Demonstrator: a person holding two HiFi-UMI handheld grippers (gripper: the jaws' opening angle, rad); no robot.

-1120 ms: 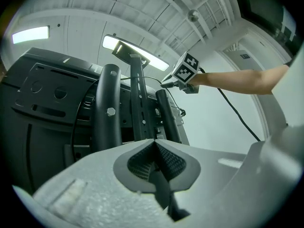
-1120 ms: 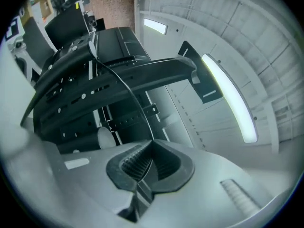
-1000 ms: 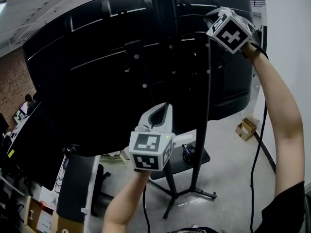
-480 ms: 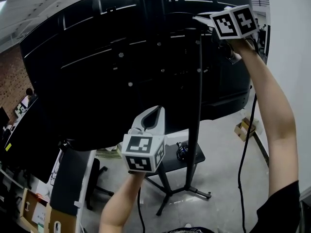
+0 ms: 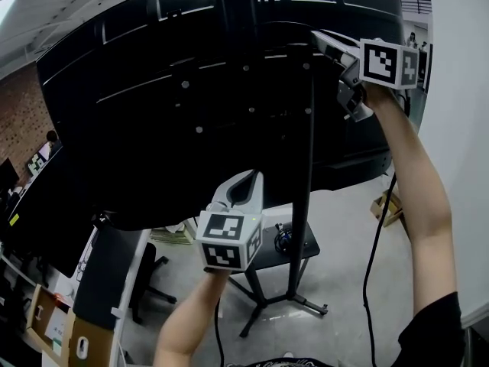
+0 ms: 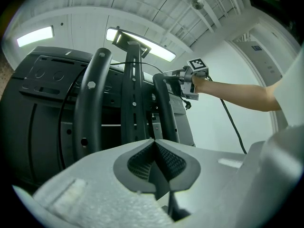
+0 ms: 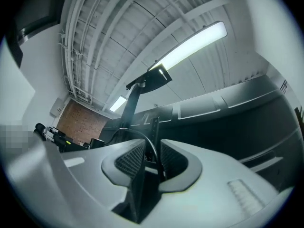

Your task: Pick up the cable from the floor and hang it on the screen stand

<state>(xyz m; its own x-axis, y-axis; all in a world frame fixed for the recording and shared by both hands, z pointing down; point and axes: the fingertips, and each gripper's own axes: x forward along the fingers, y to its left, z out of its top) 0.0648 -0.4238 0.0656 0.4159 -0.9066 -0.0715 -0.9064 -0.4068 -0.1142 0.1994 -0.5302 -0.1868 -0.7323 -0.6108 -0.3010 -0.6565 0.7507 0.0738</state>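
The right gripper [image 7: 153, 146], raised beside the top of the screen stand [image 5: 237, 21], has just been opened wide. The cable [image 7: 128, 128] is seen loose between its pads, arching away toward the stand. The left gripper [image 6: 153, 148] is seen well below, closed on nothing.

On my feed a small cardboard box [image 5: 387, 205] sits open on the grey floor [image 5: 348, 235], close to the white wall [image 5: 458, 128]. Far left I make out a brick wall [image 5: 19, 132], with more brown cartons [image 5: 47, 323] below it. A long ceiling light [image 7: 192, 44] glows overhead.
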